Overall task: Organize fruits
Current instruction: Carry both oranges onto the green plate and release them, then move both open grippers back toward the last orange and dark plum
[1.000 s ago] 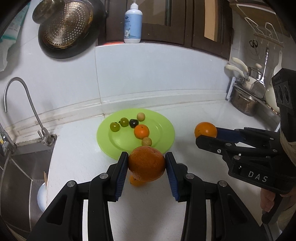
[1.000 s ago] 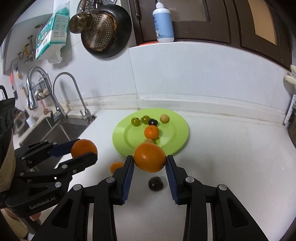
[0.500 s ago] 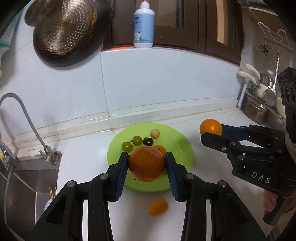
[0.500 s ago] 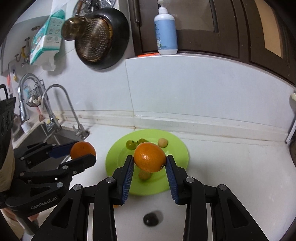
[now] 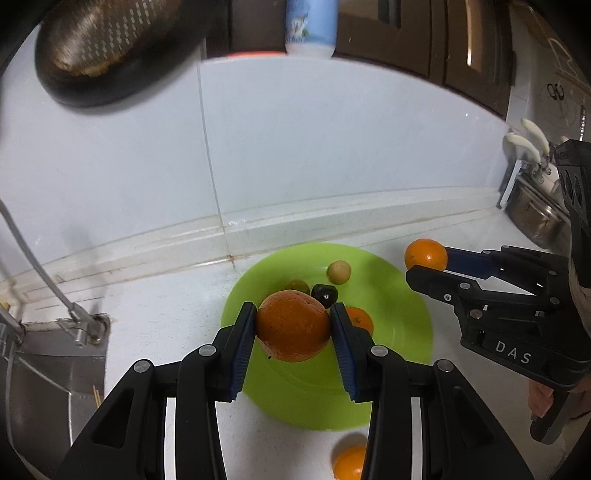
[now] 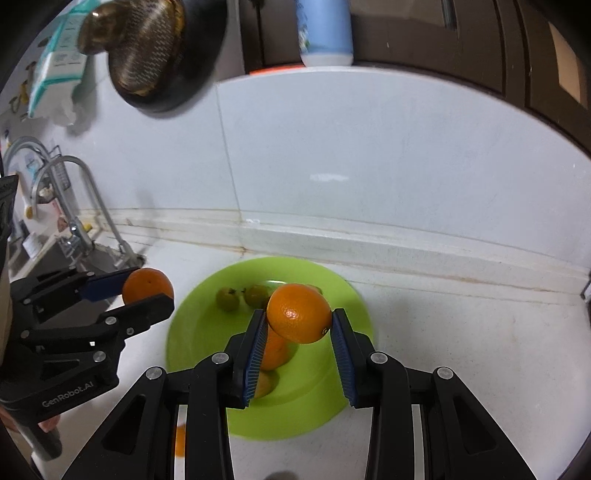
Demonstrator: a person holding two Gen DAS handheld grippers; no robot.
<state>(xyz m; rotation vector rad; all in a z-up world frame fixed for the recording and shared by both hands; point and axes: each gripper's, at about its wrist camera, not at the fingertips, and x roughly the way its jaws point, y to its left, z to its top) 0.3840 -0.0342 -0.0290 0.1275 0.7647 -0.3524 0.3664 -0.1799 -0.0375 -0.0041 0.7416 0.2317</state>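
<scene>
Orange fruit is clamped in both grippers above a lime-green plate point(image 5: 399, 325) that rests on the white tabletop point(image 5: 155, 321) close to the tiled back wall. In the left wrist view, the left gripper point(image 5: 293, 326) is seen closed on a large orange point(image 5: 292, 325), whose sides are pressed by the blue ribbed pads of the fingers point(image 5: 243, 339); the fruit is held over the near-left part of the plate. In the right wrist view, the right gripper point(image 6: 298, 323) is likewise closed on a second orange point(image 6: 299, 313), which is carried between its blue-padded fingers point(image 6: 341, 354) above the middle of the plate. Each gripper is also caught from the side by the other camera, with its orange gripped at the fingertips. On the plate, a small mandarin point(image 5: 358, 319), a dark round fruit point(image 5: 325, 294), a pale tan round fruit point(image 5: 338, 272) and a yellow-green fruit point(image 5: 297, 285) are seen, partly hidden behind the held orange; two green grape-like fruits point(image 6: 228, 298) are shown in the right wrist view. Off the plate, on the tabletop near its front edge, another small orange fruit point(image 5: 349, 463) is left lying. A steel sink point(image 5: 40, 373) with a curved tap point(image 6: 79, 206) is set to the left of the plate. A metal strainer inside a black pan point(image 6: 155, 51) is hung on the wall, and a white-and-blue bottle point(image 6: 323, 31) is stood on the ledge above the tiles. A dish rack point(image 5: 535, 214) is glimpsed at the far right.
</scene>
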